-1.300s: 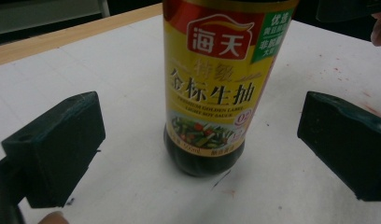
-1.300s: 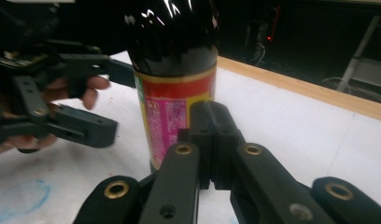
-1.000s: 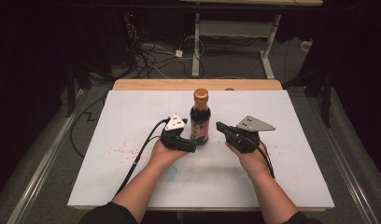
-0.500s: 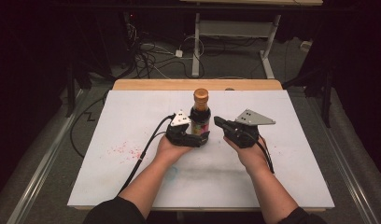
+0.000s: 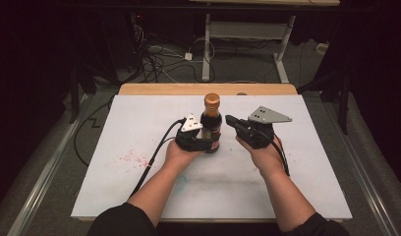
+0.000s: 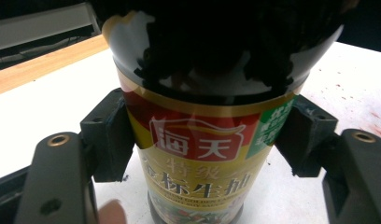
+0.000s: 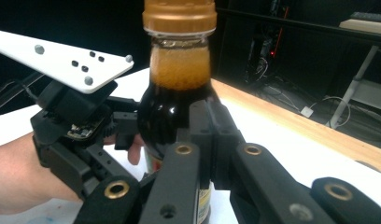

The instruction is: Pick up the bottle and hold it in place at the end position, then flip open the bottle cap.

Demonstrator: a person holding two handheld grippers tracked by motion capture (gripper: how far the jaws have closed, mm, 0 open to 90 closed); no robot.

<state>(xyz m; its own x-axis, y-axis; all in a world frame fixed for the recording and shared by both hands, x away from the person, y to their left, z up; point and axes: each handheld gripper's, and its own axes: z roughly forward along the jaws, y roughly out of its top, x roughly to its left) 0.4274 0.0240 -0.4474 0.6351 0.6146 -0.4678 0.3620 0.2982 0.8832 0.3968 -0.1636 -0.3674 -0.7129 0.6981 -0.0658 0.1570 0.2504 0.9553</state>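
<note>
A dark soy sauce bottle (image 5: 211, 123) with a golden cap stands upright in the middle of the white board (image 5: 297, 162). My left gripper (image 5: 209, 145) is shut on its lower body. In the left gripper view, the black pads (image 6: 109, 137) press both sides of the red and yellow label of the bottle (image 6: 198, 154). My right gripper (image 5: 230, 119) is just right of the bottle, pointing at its shoulder, apart from it. Its jaws are closed together with nothing between them, as the right gripper view shows at the right gripper (image 7: 212, 133) in front of the bottle (image 7: 179, 79).
A wooden table edge (image 5: 208, 89) runs along the far side of the board. Red speckles (image 5: 132, 158) mark the board at the left. Cables (image 5: 159, 54) and a white desk frame (image 5: 247, 34) lie on the floor beyond the table.
My left gripper has slid right to the bottle and closed around its lower body. The right gripper has edged a little left toward the bottle, still shut.
</note>
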